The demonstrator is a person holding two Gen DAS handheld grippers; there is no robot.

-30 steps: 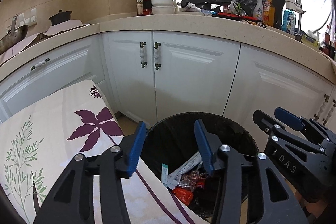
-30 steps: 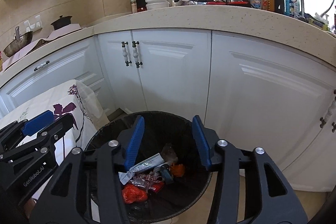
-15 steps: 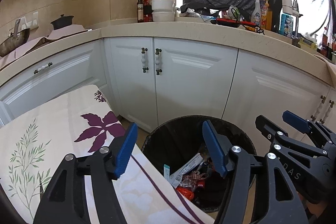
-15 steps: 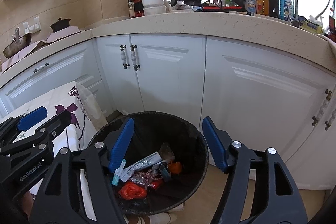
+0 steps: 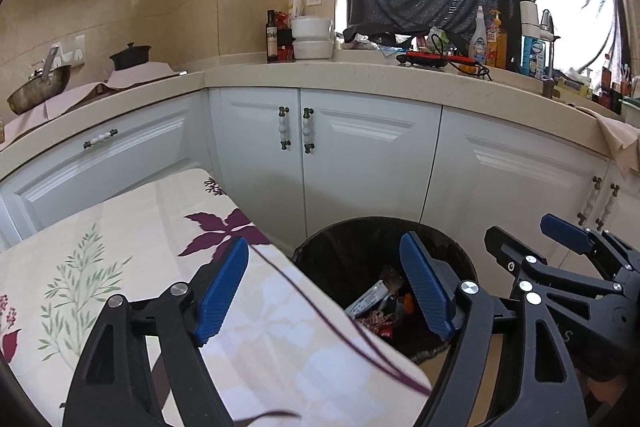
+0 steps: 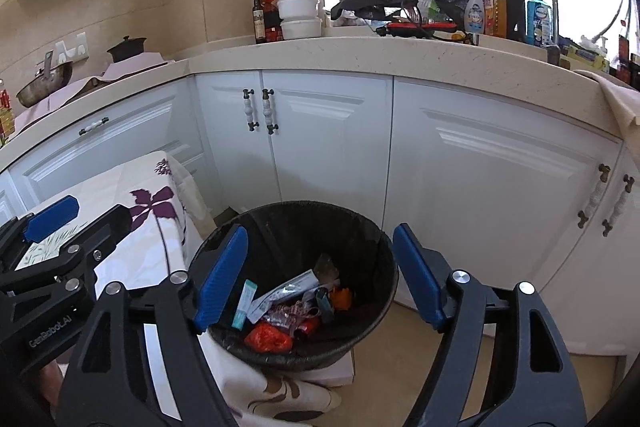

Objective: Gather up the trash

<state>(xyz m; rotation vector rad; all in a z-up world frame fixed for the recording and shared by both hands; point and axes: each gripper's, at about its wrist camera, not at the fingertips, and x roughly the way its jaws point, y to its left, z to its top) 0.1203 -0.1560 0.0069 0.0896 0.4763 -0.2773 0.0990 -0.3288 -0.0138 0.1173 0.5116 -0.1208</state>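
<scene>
A black trash bin (image 6: pixel 372 239) stands on the floor against white cabinets; it also shows in the left wrist view (image 5: pixel 340 251). Inside lie several pieces of trash (image 6: pixel 288 311): wrappers, a white tube, red and orange scraps. My right gripper (image 6: pixel 316 279) is open and empty, above and in front of the bin. My left gripper (image 5: pixel 324 291) is open and empty, over the edge of the flowered tablecloth (image 5: pixel 120 239), left of the bin. Each gripper shows in the other's view, the right one (image 5: pixel 560 247) and the left one (image 6: pixel 60 223).
White cabinet doors (image 6: pixel 332 147) and a beige countertop (image 6: pixel 400 55) run behind the bin. Bottles, bowls and a pot stand on the counter. The table with the flowered cloth (image 6: pixel 132 195) sits directly left of the bin. Tan floor (image 6: pixel 440 387) lies to the right.
Both grippers have opened wider and pulled back and up from the bin. The trash in the bin lies as before.
</scene>
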